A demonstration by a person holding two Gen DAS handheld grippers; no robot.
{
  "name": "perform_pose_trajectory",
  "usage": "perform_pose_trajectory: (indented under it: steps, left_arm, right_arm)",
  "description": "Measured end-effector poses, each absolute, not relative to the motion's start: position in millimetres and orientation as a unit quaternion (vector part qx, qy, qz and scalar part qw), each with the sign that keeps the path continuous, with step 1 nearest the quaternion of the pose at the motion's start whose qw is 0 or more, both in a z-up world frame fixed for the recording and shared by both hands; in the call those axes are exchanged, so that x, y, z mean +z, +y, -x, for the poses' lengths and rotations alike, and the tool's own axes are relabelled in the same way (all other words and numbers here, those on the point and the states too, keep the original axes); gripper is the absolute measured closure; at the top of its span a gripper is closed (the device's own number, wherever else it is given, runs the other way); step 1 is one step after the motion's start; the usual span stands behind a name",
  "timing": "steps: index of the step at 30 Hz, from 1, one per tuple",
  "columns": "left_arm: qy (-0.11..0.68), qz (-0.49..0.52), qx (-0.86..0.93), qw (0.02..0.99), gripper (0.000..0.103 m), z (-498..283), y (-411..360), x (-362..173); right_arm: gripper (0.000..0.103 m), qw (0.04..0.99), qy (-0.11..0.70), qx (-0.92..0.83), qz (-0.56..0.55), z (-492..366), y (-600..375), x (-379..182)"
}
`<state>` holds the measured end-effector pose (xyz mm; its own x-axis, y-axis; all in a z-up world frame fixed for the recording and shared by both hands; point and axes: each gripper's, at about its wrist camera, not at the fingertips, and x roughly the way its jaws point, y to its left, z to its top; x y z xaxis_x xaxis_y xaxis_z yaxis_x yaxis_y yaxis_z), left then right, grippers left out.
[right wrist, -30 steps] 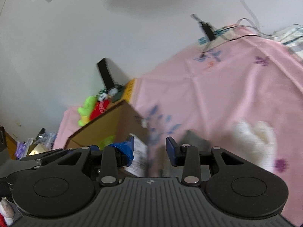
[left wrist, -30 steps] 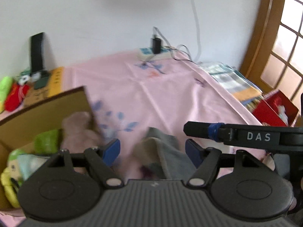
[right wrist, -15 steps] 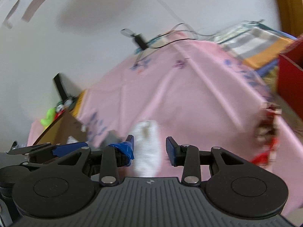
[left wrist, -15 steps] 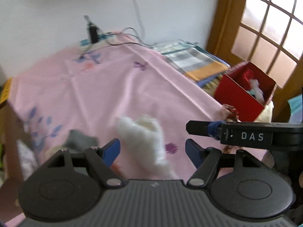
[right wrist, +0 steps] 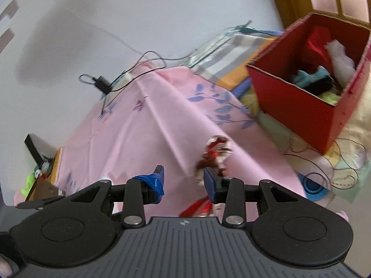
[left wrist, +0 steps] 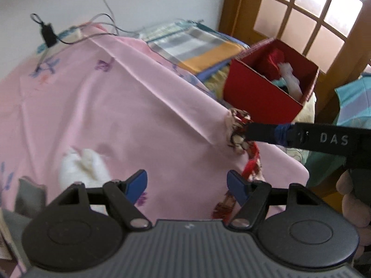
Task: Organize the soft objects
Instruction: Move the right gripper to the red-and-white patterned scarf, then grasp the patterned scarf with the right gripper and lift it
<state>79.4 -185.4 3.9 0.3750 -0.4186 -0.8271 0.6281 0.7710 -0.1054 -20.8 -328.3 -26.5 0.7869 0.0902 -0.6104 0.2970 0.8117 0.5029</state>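
A red-and-white patterned cloth (left wrist: 240, 136) lies at the right edge of the pink sheet (left wrist: 116, 106). In the right wrist view this patterned cloth (right wrist: 215, 153) sits just beyond the right fingertip. My right gripper (right wrist: 183, 181) has its jaws opening, with only pink sheet in the gap. My left gripper (left wrist: 187, 183) stands wide open over the sheet, holding nothing. A white fluffy item (left wrist: 83, 169) lies left of its left finger, and a grey item (left wrist: 30, 192) further left. A red box (right wrist: 301, 106) at the right holds red, white and teal soft things.
A folded striped blanket (left wrist: 197, 48) lies behind the red box (left wrist: 262, 95). A charger with cables (left wrist: 48, 34) rests by the white wall. A cardboard box (right wrist: 44, 188) and a green toy (right wrist: 29, 183) are far left. A wooden window frame (left wrist: 241, 11) stands at the right.
Both views have swung right, away from the cardboard box and toward the red box. The white fluffy item has slid to the left, and the patterned cloth has come into view.
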Motion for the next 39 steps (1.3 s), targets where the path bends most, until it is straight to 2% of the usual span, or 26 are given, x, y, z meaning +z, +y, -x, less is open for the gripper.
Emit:
perform_pose_trajectory:
  steps: [8, 16, 25, 31, 39]
  left_arm:
    - [0.478, -0.1, -0.369, 0.791, 0.028, -79.3, -219.8, -12.6]
    - [0.484, -0.077, -0.389, 0.78, 0.028, -92.9, -247.1, -30.4]
    - [0.471, -0.039, -0.415, 0.777, 0.055, -104.5, -247.5, -41.5]
    - [0.448, -0.029, -0.416, 0.791, 0.056, -101.3, -223.7, -26.5]
    - [0.391, -0.007, -0.381, 0.838, 0.059, -84.2, -152.3, 21.0]
  right_arm:
    - [0.08, 0.879, 0.318, -0.084, -0.346, 30.4, -361.3, -40.7]
    - [0.08, 0.853, 0.342, -0.056, -0.39, 4.4, -370.9, -60.0]
    - [0.084, 0.836, 0.362, -0.014, -0.413, -17.3, -368.1, -65.4]
    - [0.088, 0.809, 0.362, 0.031, -0.463, -23.9, -366.0, -60.9]
    - [0.089, 0.814, 0.358, 0.126, -0.44, -46.3, -308.8, -25.0]
